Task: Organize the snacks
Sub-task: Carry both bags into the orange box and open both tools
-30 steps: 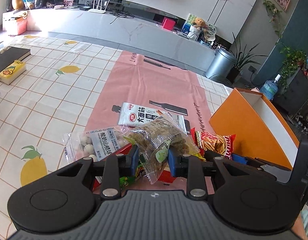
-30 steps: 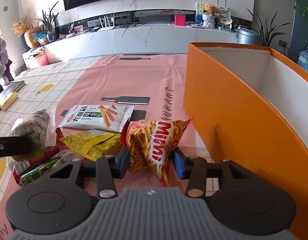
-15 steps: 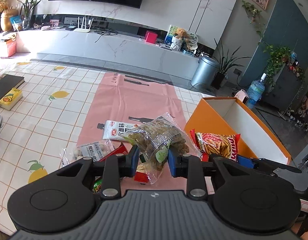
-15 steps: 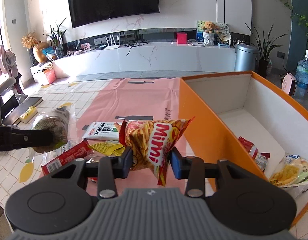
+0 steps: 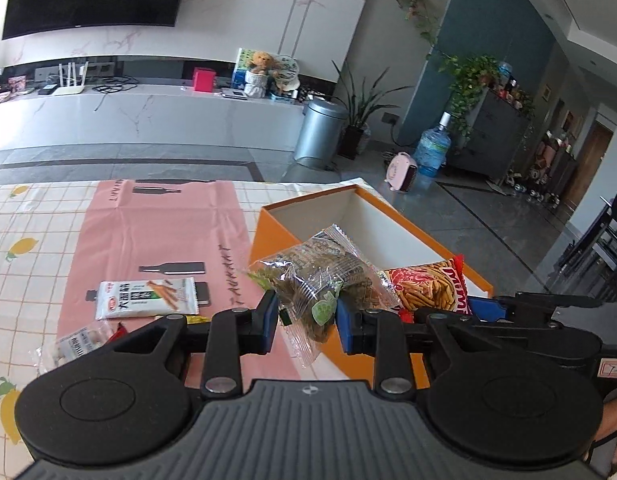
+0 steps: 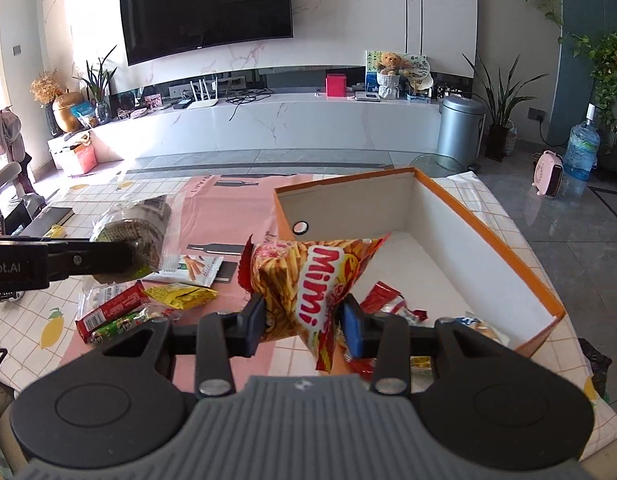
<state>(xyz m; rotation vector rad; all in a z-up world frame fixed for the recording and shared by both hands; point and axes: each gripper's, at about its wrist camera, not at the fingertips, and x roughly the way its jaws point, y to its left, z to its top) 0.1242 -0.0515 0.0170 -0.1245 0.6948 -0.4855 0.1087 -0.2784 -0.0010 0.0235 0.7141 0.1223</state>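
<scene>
My left gripper is shut on a clear packet of brown-green snack, held in the air near the orange box. My right gripper is shut on a red Mimi chip bag, raised over the near left corner of the orange box. Several snack packets lie inside the box. In the right wrist view the left gripper's finger and its packet hang at the left. In the left wrist view the Mimi bag shows at the right.
On the pink mat lie a white packet, and in the right wrist view a yellow packet and a red bar. A checked tablecloth covers the table. A book lies far left.
Both grippers have risen with their packets and moved toward the orange box; the box's inside with its packets has come into view. The left gripper has also rolled.
</scene>
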